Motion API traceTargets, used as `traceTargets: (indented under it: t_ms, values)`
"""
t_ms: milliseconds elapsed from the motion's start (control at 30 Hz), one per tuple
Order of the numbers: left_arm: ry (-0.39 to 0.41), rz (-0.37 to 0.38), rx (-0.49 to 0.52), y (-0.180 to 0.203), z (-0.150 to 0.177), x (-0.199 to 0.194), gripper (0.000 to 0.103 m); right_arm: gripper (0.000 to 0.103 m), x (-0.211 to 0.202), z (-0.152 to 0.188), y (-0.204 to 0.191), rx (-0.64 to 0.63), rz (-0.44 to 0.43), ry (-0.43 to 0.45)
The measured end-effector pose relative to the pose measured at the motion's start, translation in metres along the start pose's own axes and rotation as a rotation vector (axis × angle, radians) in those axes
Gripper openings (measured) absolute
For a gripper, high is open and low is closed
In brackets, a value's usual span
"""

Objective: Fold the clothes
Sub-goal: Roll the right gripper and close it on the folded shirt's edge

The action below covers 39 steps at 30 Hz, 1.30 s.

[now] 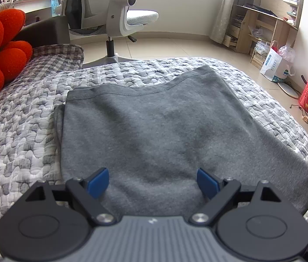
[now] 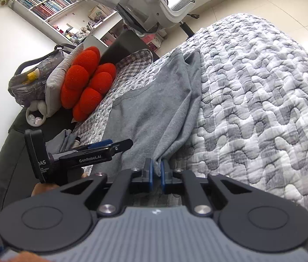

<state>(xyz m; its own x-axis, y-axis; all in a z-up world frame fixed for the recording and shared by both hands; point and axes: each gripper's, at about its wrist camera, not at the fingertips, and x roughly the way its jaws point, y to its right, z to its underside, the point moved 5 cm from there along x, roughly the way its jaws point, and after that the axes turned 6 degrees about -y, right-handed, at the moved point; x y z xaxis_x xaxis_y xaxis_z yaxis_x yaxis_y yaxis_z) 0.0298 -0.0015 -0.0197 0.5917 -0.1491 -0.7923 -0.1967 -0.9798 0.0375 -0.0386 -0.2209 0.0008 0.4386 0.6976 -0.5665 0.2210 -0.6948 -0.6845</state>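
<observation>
right tool (image 2: 156, 172) pinches grey garment (image 2: 154, 109) corner on quilt (image 2: 252, 109); left tool (image 1: 153, 182) gapes wide, holding nothing.

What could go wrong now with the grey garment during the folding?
The right gripper pinches only a small bunched corner of the grey garment, so it may slip out. The left gripper is open and holds nothing, so a one-sided lift may drag the cloth crooked across the quilt.

Matt grey knit garment (image 1: 154, 126), quilted bedspread (image 1: 18, 135)
</observation>
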Motion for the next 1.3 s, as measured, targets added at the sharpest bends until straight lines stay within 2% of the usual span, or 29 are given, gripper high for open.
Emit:
traceTargets:
  t_ms: [267, 333, 433, 467, 533, 667, 767, 833, 967, 1033, 1100, 1200, 1300]
  values:
    - [0.01, -0.012, 0.005, 0.001, 0.003, -0.005, 0.089, 0.01, 0.0, -0.002, 0.003, 0.014, 0.004, -0.003]
    - [0.006, -0.005, -0.005, 0.0, 0.004, -0.004, 0.089, 0.016, 0.006, -0.001, 0.006, 0.026, 0.022, -0.035]
    - [0.006, -0.007, -0.008, 0.0, 0.004, -0.003, 0.089, 0.018, 0.012, 0.001, 0.009, 0.031, 0.05, -0.073]
    - [0.006, -0.007, -0.008, 0.0, 0.004, -0.003, 0.089, 0.02, 0.013, 0.001, 0.01, 0.032, 0.057, -0.083]
    - [0.007, -0.009, -0.007, 0.001, 0.004, -0.003, 0.089, 0.045, 0.013, 0.002, 0.012, 0.05, 0.054, -0.093]
    - [0.007, -0.01, -0.007, 0.0, 0.004, -0.003, 0.09, 0.046, 0.014, 0.003, 0.014, 0.056, 0.06, -0.089]
    - [0.009, -0.014, -0.002, 0.001, 0.005, -0.003, 0.09, 0.04, 0.019, 0.004, 0.012, 0.048, 0.066, -0.096]
    - [0.009, -0.016, 0.003, 0.001, 0.004, -0.003, 0.09, 0.01, 0.022, 0.004, 0.009, 0.038, 0.061, -0.098]
    - [0.013, -0.018, 0.033, 0.0, 0.001, -0.009, 0.089, 0.01, 0.015, -0.001, 0.007, 0.065, 0.0, -0.053]
    - [0.06, -0.023, 0.067, -0.003, -0.003, -0.024, 0.089, 0.01, 0.01, -0.004, 0.006, 0.077, -0.037, -0.029]
    - [0.111, 0.024, 0.11, -0.005, -0.002, -0.043, 0.089, 0.01, 0.006, -0.007, 0.005, 0.087, -0.069, -0.012]
    - [0.134, 0.155, 0.189, 0.002, 0.01, -0.067, 0.089, 0.01, 0.004, -0.011, 0.004, 0.109, -0.094, 0.01]
    - [0.154, 0.218, 0.303, 0.018, 0.025, -0.082, 0.09, 0.01, 0.001, -0.018, 0.001, 0.13, -0.134, 0.038]
